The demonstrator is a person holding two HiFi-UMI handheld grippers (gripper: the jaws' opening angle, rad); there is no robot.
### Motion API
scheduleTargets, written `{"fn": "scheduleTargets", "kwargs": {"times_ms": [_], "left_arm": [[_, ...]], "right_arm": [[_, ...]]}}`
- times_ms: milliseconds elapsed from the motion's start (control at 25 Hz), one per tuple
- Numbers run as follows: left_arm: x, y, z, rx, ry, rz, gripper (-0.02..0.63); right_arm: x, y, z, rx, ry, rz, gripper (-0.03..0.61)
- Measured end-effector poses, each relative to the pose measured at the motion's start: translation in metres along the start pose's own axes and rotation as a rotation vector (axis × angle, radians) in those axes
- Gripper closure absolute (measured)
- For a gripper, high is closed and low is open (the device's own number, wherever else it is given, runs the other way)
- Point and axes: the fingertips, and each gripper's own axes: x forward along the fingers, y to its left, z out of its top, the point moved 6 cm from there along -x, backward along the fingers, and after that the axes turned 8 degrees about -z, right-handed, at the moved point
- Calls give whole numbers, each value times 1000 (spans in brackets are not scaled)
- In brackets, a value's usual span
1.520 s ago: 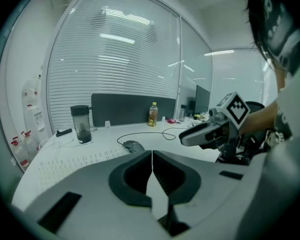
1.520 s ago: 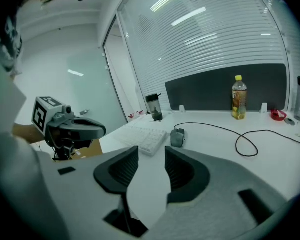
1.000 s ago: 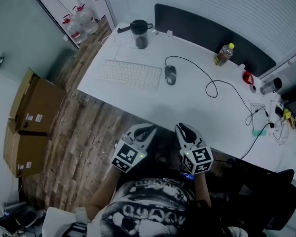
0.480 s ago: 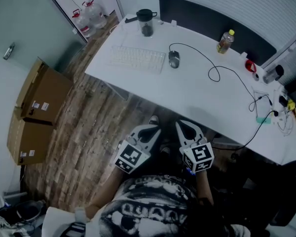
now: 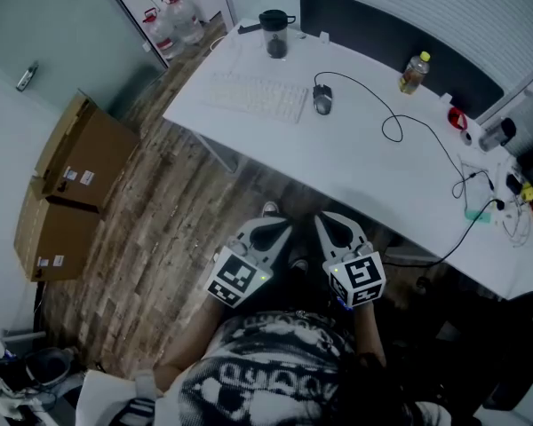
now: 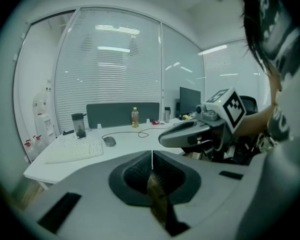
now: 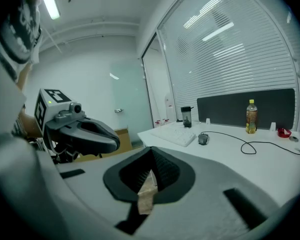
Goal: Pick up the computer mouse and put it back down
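head view: computer mouse (image 5: 323, 101) on white desk (image 5: 364, 162), just right of keyboard (image 5: 258, 98), well apart from left gripper (image 5: 266, 230) and right gripper (image 5: 332, 224); both jaws clenched, empty.

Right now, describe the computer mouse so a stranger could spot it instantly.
Find the long white desk. Just right of the white keyboard sits the mouse: small, dark, rounded, with a black cable looping off it.
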Motion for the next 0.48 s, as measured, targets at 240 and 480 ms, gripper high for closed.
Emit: {"fn": "scheduleTargets", "kwargs": {"times_ms": [240,480], "left_arm": [[-4,-4,-1,1,-6,8,609],[-9,-2,0,3,-12,16,609]], "right_arm": [[-1,4,1,-16,-5,15,581],[0,9,3,-28,-13,23,581]]}}
